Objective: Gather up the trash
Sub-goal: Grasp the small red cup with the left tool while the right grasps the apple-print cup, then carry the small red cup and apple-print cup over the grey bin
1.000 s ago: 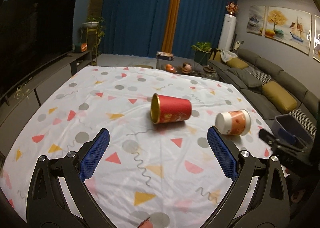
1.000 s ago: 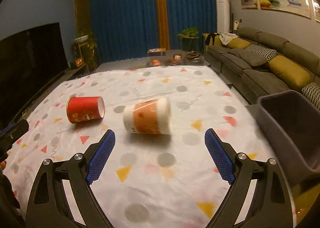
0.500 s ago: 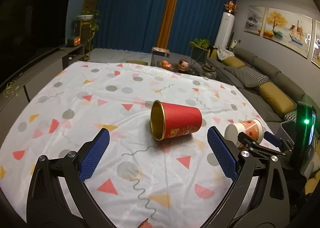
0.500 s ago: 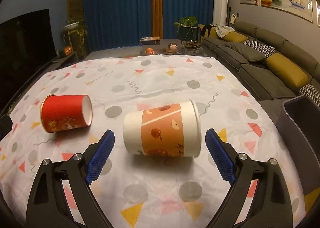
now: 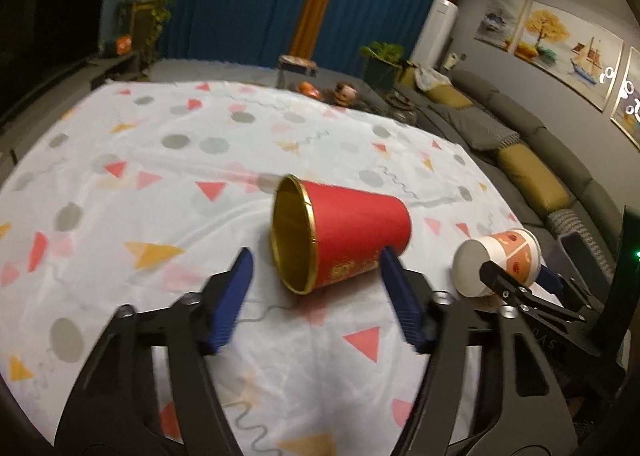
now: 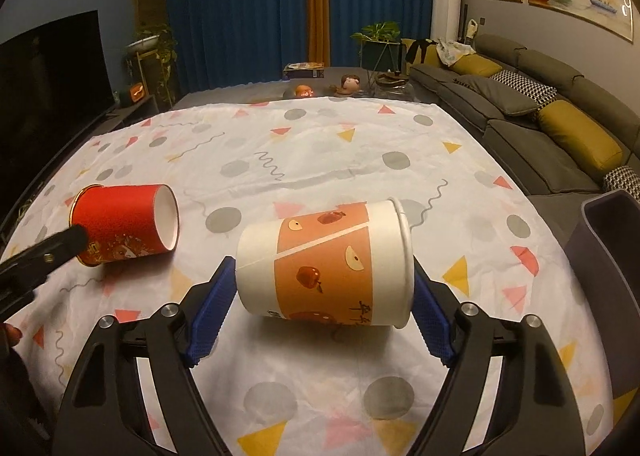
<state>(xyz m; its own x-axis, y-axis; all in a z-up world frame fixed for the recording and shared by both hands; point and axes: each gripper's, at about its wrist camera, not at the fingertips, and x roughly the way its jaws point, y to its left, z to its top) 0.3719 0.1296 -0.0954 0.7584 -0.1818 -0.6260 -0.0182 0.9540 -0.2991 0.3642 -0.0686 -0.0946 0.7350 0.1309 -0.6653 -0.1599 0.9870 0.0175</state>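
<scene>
In the left wrist view the left tool (image 5: 316,288) sits low in the frame with its blue pads about half apart; its jaws have just been closing. The red cup (image 5: 340,238) lies on its side on the patterned worktop (image 5: 160,144), just above centre, gold-lined mouth facing lower left. Its lower edge reaches between the pad tips: the right pad (image 5: 400,296) lies against the cup's side, while the left pad stands clear of the rim, so there is no grip on it. In the right wrist view the right tool (image 6: 320,292) fills the lower frame, jaws fairly wide and just closing too. The white and orange paper cup (image 6: 324,262) lies sideways at centre between the pads, base to the left, mouth to the right; both pads sit close at its ends, but whether they press on it I cannot tell. A grey bin (image 6: 608,256) stands at the right edge of that frame.
</scene>
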